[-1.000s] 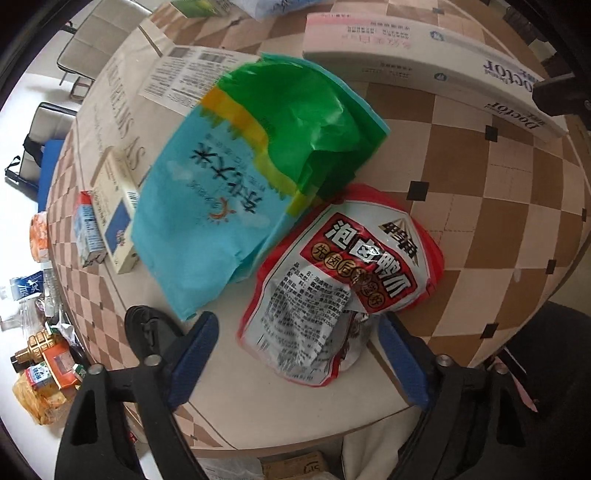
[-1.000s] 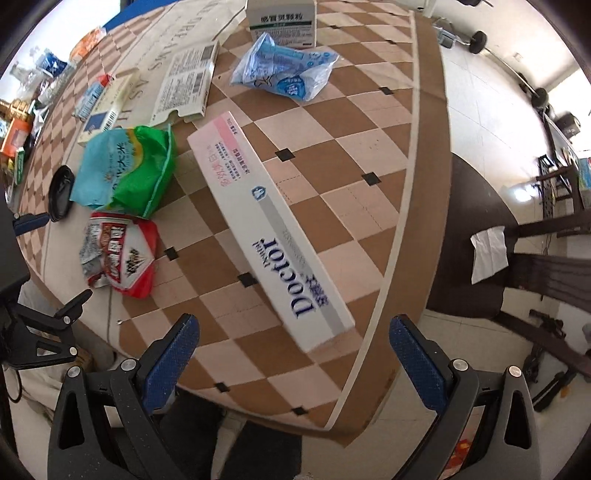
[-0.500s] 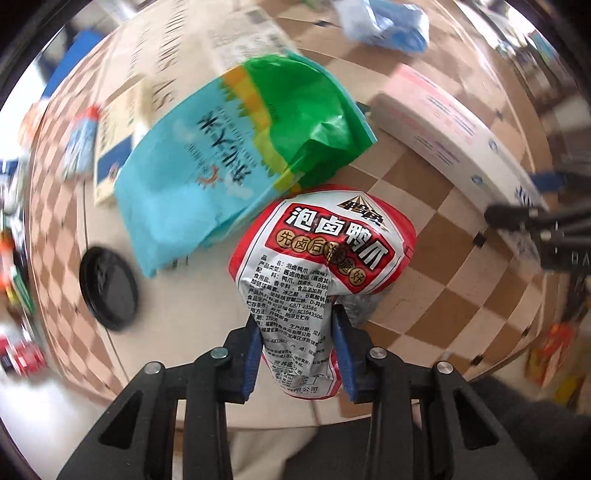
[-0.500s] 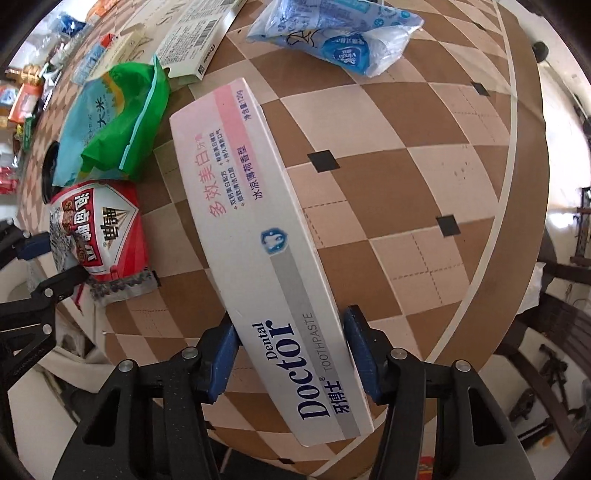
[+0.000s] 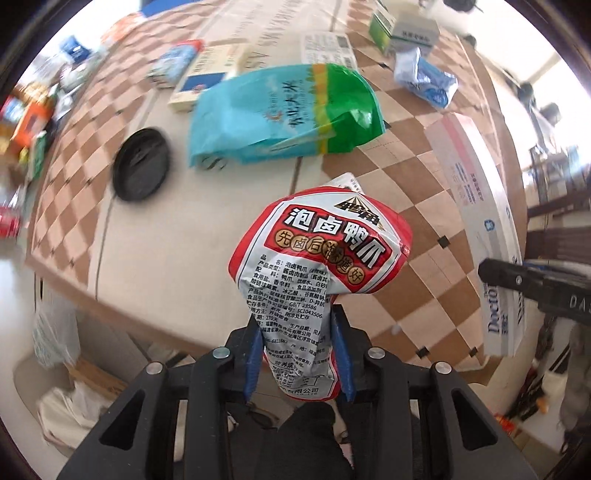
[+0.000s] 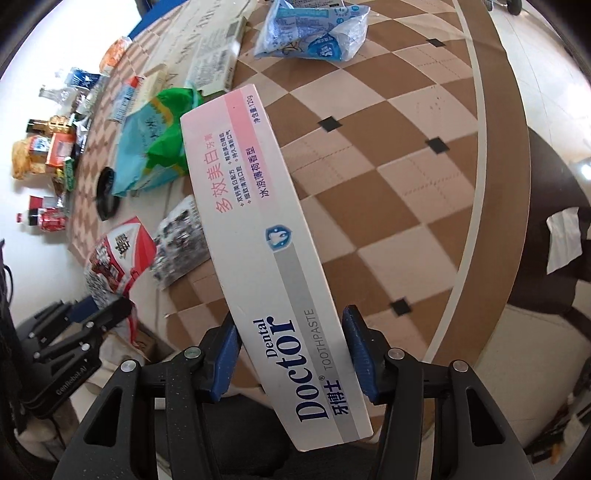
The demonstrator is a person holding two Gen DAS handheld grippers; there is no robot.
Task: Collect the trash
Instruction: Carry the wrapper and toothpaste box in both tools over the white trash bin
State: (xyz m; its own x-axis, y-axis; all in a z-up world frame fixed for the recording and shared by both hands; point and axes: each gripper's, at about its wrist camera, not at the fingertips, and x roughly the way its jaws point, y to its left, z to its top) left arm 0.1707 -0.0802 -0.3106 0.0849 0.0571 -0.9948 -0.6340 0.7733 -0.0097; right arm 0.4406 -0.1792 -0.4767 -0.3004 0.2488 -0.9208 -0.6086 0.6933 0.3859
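My left gripper (image 5: 295, 332) is shut on the lower end of a red and white snack packet (image 5: 321, 251). It holds the packet up off the checkered table (image 5: 166, 240), pointing down. In the right wrist view the same packet (image 6: 122, 254) hangs at the left, by the table's edge. My right gripper (image 6: 291, 332) is shut on the near end of a long white and pink toothpaste box (image 6: 258, 221). The box's sides sit against both blue pads. In the left wrist view, the box (image 5: 476, 206) runs along the right.
A blue and green bag (image 5: 280, 114) and a black round lid (image 5: 142, 164) lie on the table. Farther back are a crumpled blue wrapper (image 6: 314, 33), flat cartons and a green and white box (image 5: 402, 29). Bottles and packets (image 6: 44, 155) crowd the floor at left.
Both grippers have closed. The left took the red packet and lifted it off the table while rolling. The right came down and clamped the near end of the toothpaste box.
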